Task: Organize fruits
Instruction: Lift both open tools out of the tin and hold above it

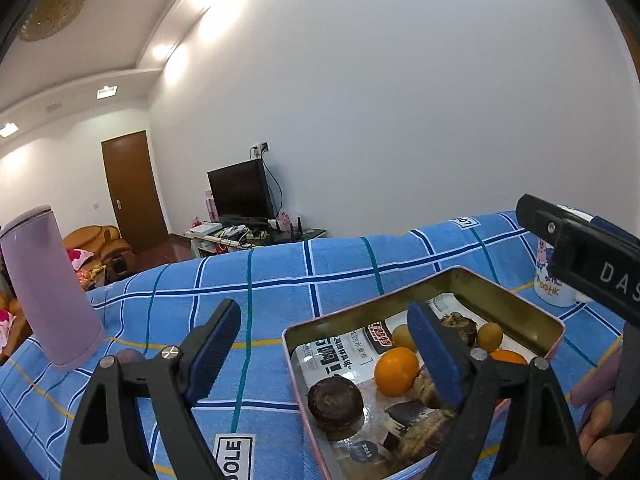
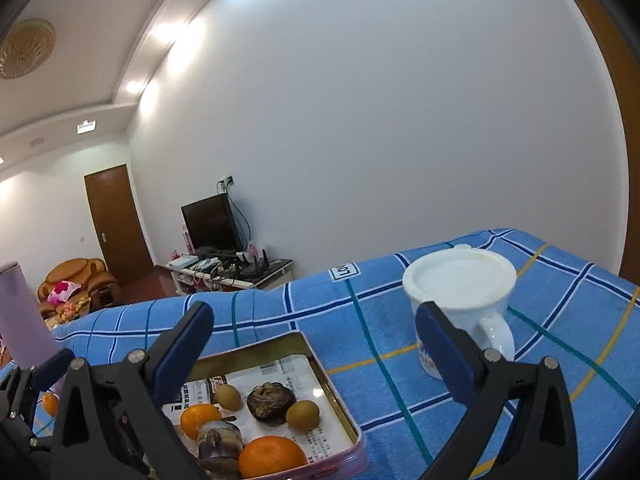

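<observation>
Surface: blue checked cloth point(image 1: 280, 280) with white, navy, teal and yellow lines, spread over a raised flat top before a white wall point(image 2: 380, 120).

Nearest: left gripper point(image 1: 326, 348), jaws wide apart, nothing between the pads; its right finger stands over the tin, its left finger over bare cloth. Right gripper point(image 2: 314, 354), jaws wide apart, nothing held; its left finger stands over the tin's near corner, its right finger in front of the mug. Part of a hand point(image 1: 596, 428) shows at the lower right edge of the left view.

Tin point(image 2: 320, 364): shallow, rectangular, pink outside, gold inside, lined with printed paper. It holds the fruit:
- two oranges point(image 2: 270, 458), one at the near rim, one further left;
- two small brownish-green fruits point(image 2: 303, 415), either side of a dark round fruit;
- dark brown round fruit point(image 1: 335, 402), and other dark pieces, some cut open.
One more orange point(image 2: 50, 403) lies outside the tin, on the cloth to the left, half hidden behind the grippers.

Middle: white lidded mug point(image 2: 464, 300), right of the tin, apart from it. Lilac flask point(image 1: 50, 288), upright, well left of the tin.

Far: black TV point(image 1: 240, 194) on a low cluttered stand, brown door point(image 1: 134, 188), tan armchair point(image 2: 76, 280) with a pink cushion.
</observation>
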A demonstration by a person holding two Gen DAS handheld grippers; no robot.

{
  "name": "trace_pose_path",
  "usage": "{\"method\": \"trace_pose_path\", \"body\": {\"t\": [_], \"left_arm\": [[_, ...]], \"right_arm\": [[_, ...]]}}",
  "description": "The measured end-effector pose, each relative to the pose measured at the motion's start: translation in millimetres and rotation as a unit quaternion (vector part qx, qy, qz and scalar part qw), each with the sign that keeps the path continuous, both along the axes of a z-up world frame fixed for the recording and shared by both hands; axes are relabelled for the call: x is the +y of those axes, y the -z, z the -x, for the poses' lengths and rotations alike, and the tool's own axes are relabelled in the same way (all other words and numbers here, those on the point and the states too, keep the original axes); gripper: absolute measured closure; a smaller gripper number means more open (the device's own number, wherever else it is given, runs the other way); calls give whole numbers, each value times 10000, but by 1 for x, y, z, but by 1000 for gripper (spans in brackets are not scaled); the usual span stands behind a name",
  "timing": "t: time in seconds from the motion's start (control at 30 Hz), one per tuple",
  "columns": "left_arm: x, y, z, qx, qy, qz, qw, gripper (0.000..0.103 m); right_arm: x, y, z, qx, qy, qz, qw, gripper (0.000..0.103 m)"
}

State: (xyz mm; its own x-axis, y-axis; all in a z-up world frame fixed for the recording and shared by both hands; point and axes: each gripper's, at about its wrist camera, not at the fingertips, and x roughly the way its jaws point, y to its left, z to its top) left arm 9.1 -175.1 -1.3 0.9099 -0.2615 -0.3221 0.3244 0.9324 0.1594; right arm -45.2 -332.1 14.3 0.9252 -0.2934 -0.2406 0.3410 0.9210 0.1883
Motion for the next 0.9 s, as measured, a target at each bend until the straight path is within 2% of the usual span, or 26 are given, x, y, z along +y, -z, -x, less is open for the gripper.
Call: {"method": "trace_pose_path", "body": {"t": [0.13, 0.33, 0.53, 0.7, 0.9], "left_arm": [[1, -1, 5, -50, 74, -14, 10000, 17], [2, 0, 5, 62, 103, -15, 9999, 16], [6, 0, 3, 193, 80, 95, 9997, 16], [9, -1, 7, 81, 83, 175, 9998, 16], [20, -3, 11, 3, -1, 407, 9992, 16]], "right_arm": [[8, -3, 5, -78, 140, 360, 9992, 0], [22, 2, -3, 138, 53, 695, 9975, 0], [23, 5, -6, 305, 41, 706, 9970, 0], [29, 2, 3, 183, 265, 849, 9959, 0], [26, 1, 15, 24, 434, 644, 9970, 0]]}}
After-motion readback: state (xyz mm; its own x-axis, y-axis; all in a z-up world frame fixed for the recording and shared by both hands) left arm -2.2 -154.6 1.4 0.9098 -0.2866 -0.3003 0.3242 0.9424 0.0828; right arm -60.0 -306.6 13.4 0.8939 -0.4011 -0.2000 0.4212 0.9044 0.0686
